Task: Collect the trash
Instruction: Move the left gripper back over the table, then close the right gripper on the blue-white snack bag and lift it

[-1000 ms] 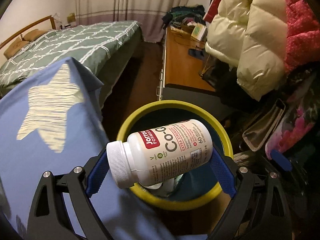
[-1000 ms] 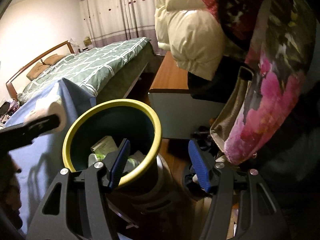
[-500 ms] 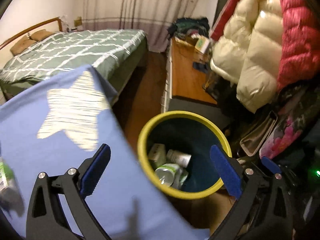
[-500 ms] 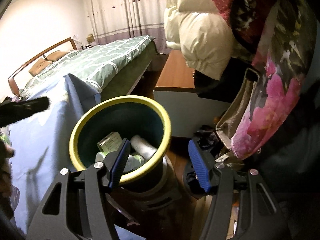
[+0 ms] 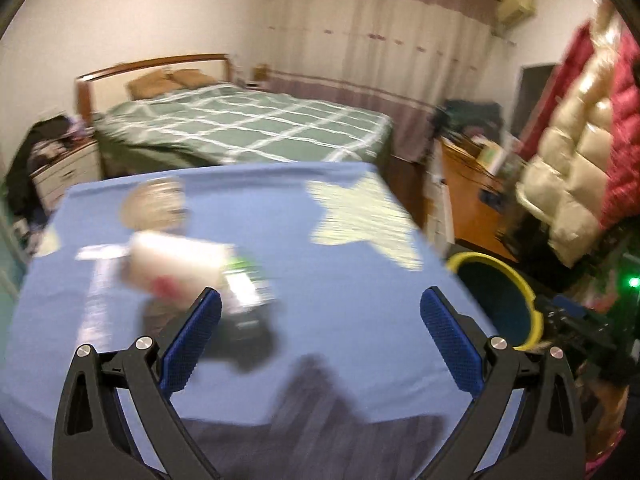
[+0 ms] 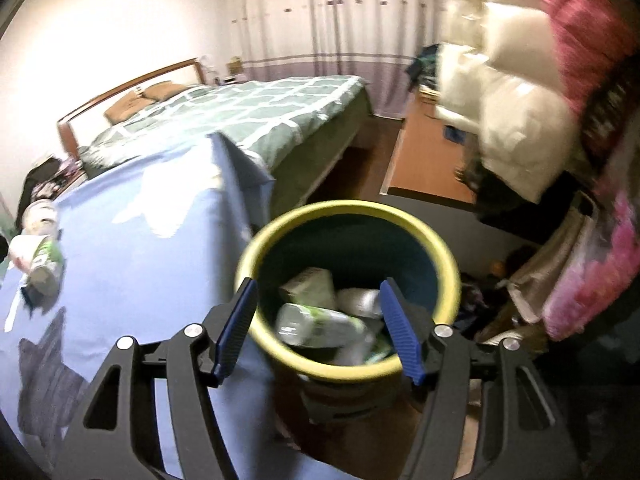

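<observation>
Blue tablecloth [image 5: 340, 300], litter, yellow-rimmed bin [image 6: 348, 216]

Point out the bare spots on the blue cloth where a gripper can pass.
Free: the blue cloth between the pale star and the open left gripper, and rightward to the edge by the yellow-rimmed bin. Crowded: the far-left part, around the blurred white bottle and green-labelled item.

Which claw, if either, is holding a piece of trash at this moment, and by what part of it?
Neither. The left claw is open above the blue cloth, and the right claw is open over the yellow-rimmed bin.
</observation>
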`<state>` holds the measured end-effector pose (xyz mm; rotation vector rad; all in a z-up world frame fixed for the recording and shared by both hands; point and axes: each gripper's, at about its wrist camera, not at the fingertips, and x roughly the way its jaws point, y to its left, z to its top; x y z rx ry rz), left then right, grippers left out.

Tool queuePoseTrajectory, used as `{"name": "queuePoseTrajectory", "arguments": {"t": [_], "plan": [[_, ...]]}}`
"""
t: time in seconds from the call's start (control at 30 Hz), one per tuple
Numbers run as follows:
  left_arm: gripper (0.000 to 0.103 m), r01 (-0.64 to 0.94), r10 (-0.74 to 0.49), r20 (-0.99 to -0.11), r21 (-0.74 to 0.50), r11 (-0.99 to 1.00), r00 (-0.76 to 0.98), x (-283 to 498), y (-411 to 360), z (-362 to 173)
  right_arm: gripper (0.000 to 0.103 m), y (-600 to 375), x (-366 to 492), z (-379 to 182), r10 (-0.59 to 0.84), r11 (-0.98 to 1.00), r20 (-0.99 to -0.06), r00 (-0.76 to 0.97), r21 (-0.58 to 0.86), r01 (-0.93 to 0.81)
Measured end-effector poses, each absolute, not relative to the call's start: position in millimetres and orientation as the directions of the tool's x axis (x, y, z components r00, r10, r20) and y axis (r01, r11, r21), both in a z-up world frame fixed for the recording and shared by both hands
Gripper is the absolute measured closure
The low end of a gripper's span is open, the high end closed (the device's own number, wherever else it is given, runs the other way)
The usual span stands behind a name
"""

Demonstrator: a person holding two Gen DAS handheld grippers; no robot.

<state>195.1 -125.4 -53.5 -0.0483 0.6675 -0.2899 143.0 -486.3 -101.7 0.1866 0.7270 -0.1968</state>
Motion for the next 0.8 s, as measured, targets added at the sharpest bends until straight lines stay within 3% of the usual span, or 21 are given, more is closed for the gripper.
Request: {"name": "queuePoseTrajectory", "arguments": {"t": [0.37,0.5,0.8], "plan": [[0.005,-0.081,-0.002,-0.622,-0.106,0.991,0.783,207.9,52.0,-102.9,0.042,-365.1,206.6,-78.7,0.097,0.993,-0.657,0.748,0.116,-0.027],[0.005,-0.126,-0.002,-0.657,-0.148,0.981,0.754,211.7,86.1,-116.4,0.042,-319.3,229.4,-77.4,0.164,0.986,-0.666,0.728,0.126,-0.107],[0.005,-0.193,0.058,-0.693,-0.118,0.974,0.719,210.2,115.5,-122.7,0.042,-210.7,253.6,-66.0,0.302,0.941,-0.671,0.677,0.095,-0.326]]}}
